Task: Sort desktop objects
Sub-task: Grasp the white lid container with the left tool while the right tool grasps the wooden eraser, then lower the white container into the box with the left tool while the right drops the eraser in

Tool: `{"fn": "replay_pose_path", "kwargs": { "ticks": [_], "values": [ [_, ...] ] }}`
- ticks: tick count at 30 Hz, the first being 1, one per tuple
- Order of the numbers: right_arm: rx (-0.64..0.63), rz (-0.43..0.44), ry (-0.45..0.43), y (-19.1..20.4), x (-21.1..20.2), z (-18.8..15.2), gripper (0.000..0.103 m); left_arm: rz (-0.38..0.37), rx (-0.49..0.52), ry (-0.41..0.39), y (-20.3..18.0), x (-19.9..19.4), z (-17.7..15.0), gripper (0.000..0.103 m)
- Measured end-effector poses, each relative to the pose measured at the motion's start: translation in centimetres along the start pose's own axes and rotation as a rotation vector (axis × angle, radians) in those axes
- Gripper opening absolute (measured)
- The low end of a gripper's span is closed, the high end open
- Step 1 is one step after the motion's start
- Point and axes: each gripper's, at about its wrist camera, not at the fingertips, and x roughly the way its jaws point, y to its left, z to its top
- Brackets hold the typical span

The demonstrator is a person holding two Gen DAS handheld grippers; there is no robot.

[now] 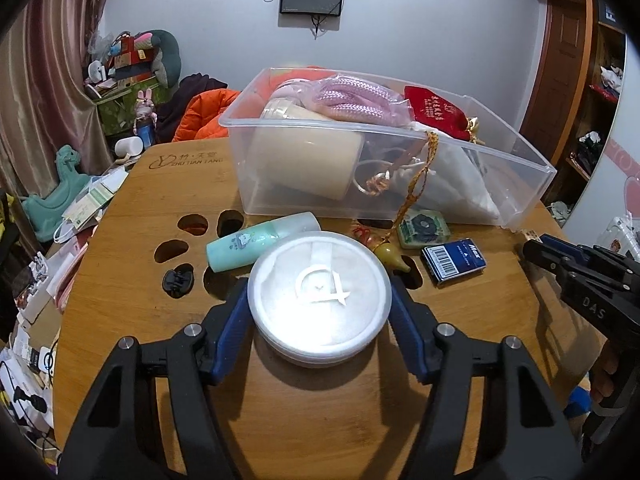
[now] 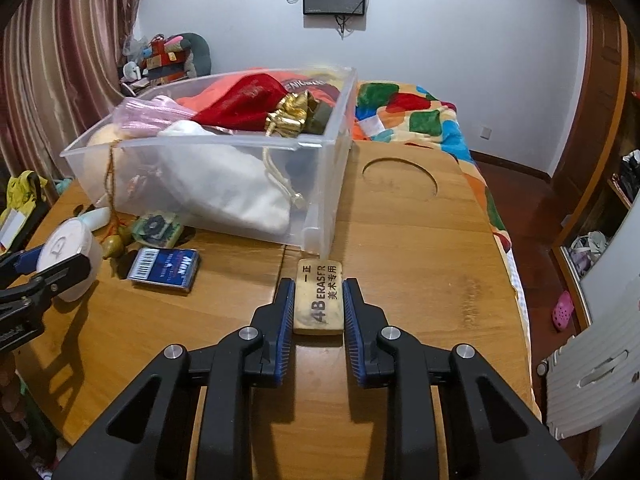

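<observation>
Blue-padded left tongs (image 1: pixel 319 312) angled down, clamping white round jar (image 1: pixel 319 295), right tongs (image 2: pixel 319 312) angled down, gripping eraser (image 2: pixel 320 297).

I see wooden table (image 2: pixel 420 240) carrying clear bin (image 2: pixel 320 184), eraser (image 2: pixel 320 300), blue box (image 2: pixel 164 266), white jar (image 1: pixel 318 300), teal bottle (image 1: pixel 256 246), black clip (image 1: pixel 178 282).

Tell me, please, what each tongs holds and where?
Left tongs: round white jar, by its sides. Right tongs: eraser, by its long edges.
</observation>
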Motion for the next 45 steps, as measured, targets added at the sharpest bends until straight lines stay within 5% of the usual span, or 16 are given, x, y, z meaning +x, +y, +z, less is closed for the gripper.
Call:
{"fn": "replay_pose_path", "kwargs": {
  "ticks": [24, 45],
  "values": [
    [-0.05, 0.103, -0.173, 2.9, -7.2, 2.9, 0.022, -0.032, 0.045, -0.175, 0.1, -6.4, 4.6, 0.065],
    [-0.07, 0.096, -0.176, 1.5, -3.9, 8.7, 0.022, -0.153, 0.142, -0.16, -3.1, -1.8, 11.2, 0.065]
  ]
}}
